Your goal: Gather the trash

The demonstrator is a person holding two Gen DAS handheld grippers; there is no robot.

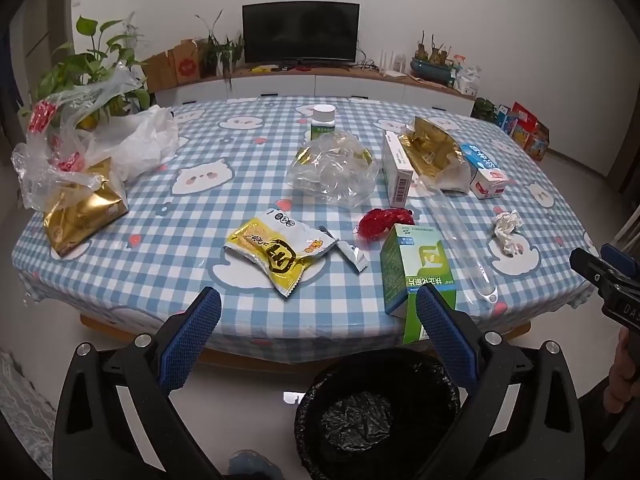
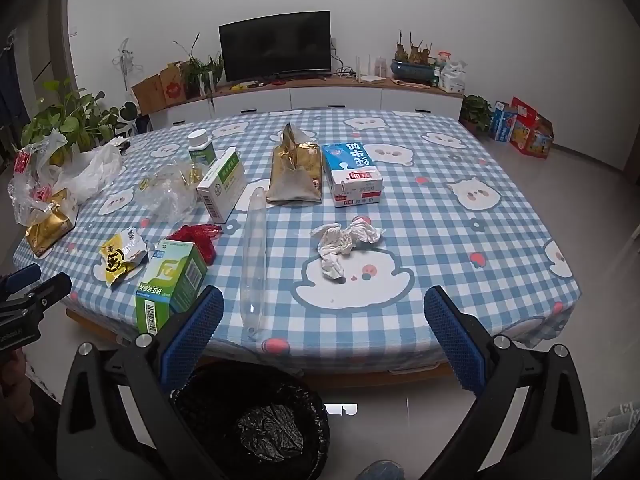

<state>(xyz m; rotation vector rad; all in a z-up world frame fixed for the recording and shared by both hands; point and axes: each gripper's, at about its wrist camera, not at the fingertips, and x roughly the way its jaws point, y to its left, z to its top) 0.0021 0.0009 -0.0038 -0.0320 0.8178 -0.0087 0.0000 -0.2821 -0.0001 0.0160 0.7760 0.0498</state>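
Left gripper [image 1: 318,312] open, empty, green box [image 1: 416,276] base hidden behind finger

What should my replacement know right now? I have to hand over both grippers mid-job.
Left hand-held gripper: open, empty, held off the table's near edge.
Right hand-held gripper: open, empty, likewise.
Bin: on the floor below the near edge, black liner, nothing clearly in it.
Nothing collected yet. All on the table: green box at the near edge, yellow wrapper, red net, crumpled tissue, clear tube, milk carton, gold bags, plastic bags, white box, bottle.
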